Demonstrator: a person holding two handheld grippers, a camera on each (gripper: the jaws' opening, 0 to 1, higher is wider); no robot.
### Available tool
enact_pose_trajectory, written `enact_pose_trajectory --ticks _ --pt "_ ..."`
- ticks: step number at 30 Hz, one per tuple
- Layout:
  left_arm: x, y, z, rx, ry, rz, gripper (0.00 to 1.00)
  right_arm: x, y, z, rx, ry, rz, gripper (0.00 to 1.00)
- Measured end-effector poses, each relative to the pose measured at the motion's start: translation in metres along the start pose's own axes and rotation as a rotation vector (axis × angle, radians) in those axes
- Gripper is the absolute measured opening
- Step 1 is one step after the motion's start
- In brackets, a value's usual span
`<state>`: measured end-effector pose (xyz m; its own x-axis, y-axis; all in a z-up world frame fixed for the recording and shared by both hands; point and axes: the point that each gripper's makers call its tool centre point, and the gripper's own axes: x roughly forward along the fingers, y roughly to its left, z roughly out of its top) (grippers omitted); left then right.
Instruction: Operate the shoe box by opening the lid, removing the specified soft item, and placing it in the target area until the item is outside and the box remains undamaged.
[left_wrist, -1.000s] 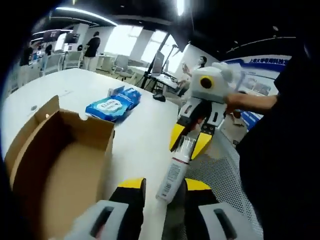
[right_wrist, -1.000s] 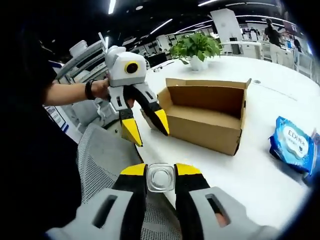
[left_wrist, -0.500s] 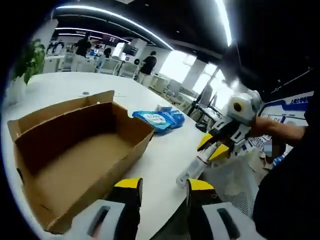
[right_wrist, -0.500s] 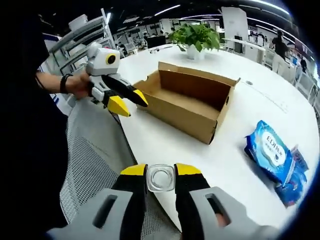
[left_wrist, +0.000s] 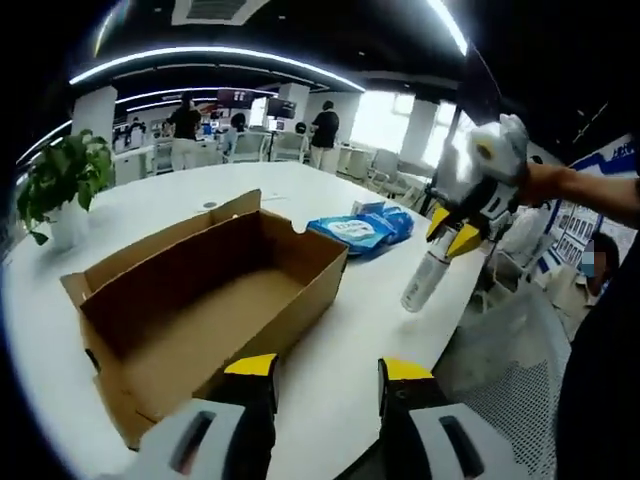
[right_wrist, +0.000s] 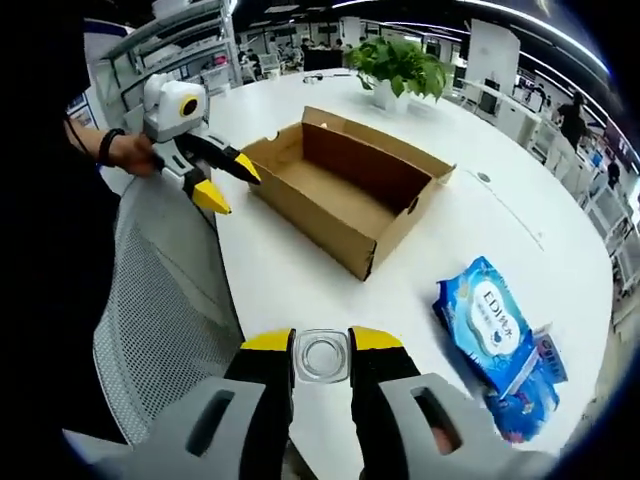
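Over the last second the right hand-held gripper (right_wrist: 321, 355) has swung away from the shoe box (right_wrist: 340, 188) and out over the counter (right_wrist: 290, 290), its jaws clamped on a clear squeeze bottle (left_wrist: 426, 281) that the left gripper view shows hanging, cap down, above the near edge. By my judgement the removal is done and only the set-down remains (the box sits open, its floor bare, no lid in sight). The left hand-held gripper (left_wrist: 326, 372) has drawn back toward the box's short end and hovers with jaws spread, holding nothing. Blue wipe packs (right_wrist: 493, 340) lie to the right of the bottle's line, well apart from the box, with bare white surface between them. The counter's curved edge runs just beside a mesh chair (right_wrist: 160, 300), so a set-down too near that rim could roll off.
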<state>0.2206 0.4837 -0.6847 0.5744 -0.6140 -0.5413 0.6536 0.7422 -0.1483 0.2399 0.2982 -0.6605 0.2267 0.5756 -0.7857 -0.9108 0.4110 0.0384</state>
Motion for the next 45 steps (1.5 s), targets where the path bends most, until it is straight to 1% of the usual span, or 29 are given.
enact_pose_trajectory --ticks 3,4,6,9,12,14,17,24,29,32,35,36,37,38,45 --pt "-0.002 -0.002 0.001 -0.015 -0.005 0.007 0.40 -0.008 -0.015 0.004 -0.025 0.018 -0.021 0.18" --pt "-0.001 -0.003 -0.003 -0.010 0.003 0.012 0.40 -0.011 -0.022 0.005 -0.033 0.024 -0.028 0.18" --pt "0.000 -0.002 -0.012 0.026 0.044 0.022 0.40 -0.014 -0.033 0.008 -0.052 0.036 -0.035 0.18" --pt "0.002 -0.002 -0.007 0.018 0.025 0.019 0.39 -0.019 -0.045 0.012 -0.090 0.060 -0.037 0.18" --pt "0.005 0.000 -0.010 0.027 0.042 0.026 0.39 -0.023 -0.063 0.009 -0.165 0.129 -0.055 0.18" --pt "0.004 -0.001 -0.008 0.020 0.035 0.024 0.39 -0.024 -0.072 0.008 -0.193 0.157 -0.064 0.18" --pt "0.004 0.001 -0.008 0.010 0.029 0.025 0.39 -0.024 -0.083 0.010 -0.215 0.178 -0.062 0.18" --pt "0.002 0.008 -0.007 -0.029 0.018 0.043 0.39 -0.019 -0.121 0.020 -0.291 0.233 -0.071 0.18" --pt "0.001 0.008 -0.007 -0.043 0.016 0.043 0.39 -0.016 -0.146 0.027 -0.302 0.242 -0.073 0.18" --pt "0.001 0.007 -0.008 -0.039 0.019 0.036 0.39 -0.014 -0.162 0.026 -0.320 0.264 -0.079 0.18" --pt "0.002 0.005 -0.009 -0.034 0.026 0.029 0.39 -0.013 -0.171 0.024 -0.329 0.283 -0.074 0.18" --pt "0.002 0.004 -0.010 -0.035 0.032 0.026 0.39 -0.012 -0.179 0.023 -0.334 0.294 -0.074 0.18" --pt "0.002 0.004 -0.011 -0.037 0.035 0.025 0.39 -0.012 -0.182 0.023 -0.334 0.296 -0.076 0.18" --pt "0.002 0.004 -0.012 -0.040 0.037 0.024 0.39 -0.012 -0.189 0.023 -0.333 0.298 -0.080 0.18" --pt "0.001 0.007 -0.016 -0.072 0.047 0.032 0.39 -0.011 -0.232 0.027 -0.315 0.301 -0.119 0.18"
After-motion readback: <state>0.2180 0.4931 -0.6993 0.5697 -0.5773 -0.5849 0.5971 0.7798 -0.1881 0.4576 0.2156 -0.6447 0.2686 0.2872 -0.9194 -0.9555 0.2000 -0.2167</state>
